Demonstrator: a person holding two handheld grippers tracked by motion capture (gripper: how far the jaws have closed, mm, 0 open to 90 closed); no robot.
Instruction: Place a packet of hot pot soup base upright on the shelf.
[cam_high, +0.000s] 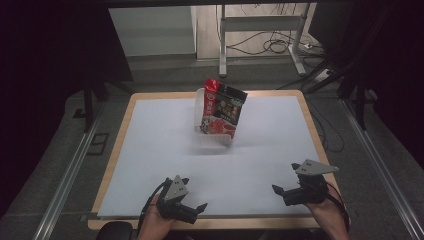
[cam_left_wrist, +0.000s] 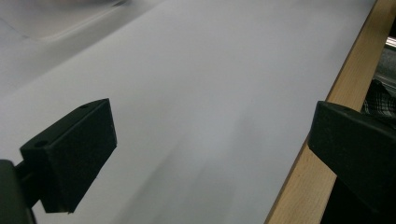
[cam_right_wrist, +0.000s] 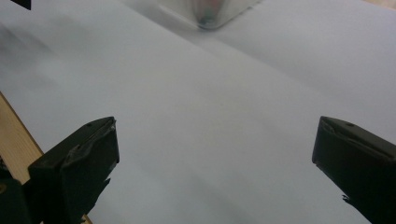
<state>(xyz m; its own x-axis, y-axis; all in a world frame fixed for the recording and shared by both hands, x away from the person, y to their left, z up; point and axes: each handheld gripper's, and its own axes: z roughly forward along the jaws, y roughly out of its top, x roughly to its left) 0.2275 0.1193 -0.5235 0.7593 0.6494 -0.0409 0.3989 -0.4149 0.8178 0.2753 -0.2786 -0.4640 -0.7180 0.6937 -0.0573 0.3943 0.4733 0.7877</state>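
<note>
A red and black snack bag (cam_high: 222, 107) stands tilted in a clear plastic container (cam_high: 200, 102) at the far middle of the white-covered table (cam_high: 150, 150). My left gripper (cam_high: 194, 193) is held near the front edge, left of centre, open and holding nothing. My right gripper (cam_high: 286, 177) is at the front right, also open and holding nothing. In the left gripper view the gripper (cam_left_wrist: 210, 140) has its jaws wide apart over bare white sheet. The right gripper view shows that gripper (cam_right_wrist: 215, 154) spread wide, with the blurred container (cam_right_wrist: 210, 11) far ahead at the top.
The table's wooden rim (cam_left_wrist: 322, 149) runs close beside my left gripper, and the rim (cam_right_wrist: 14, 135) also lies by my right gripper's jaw. Metal rails (cam_high: 70, 175) flank the table. A desk frame (cam_high: 260, 35) and cables (cam_high: 272, 45) stand beyond the far edge.
</note>
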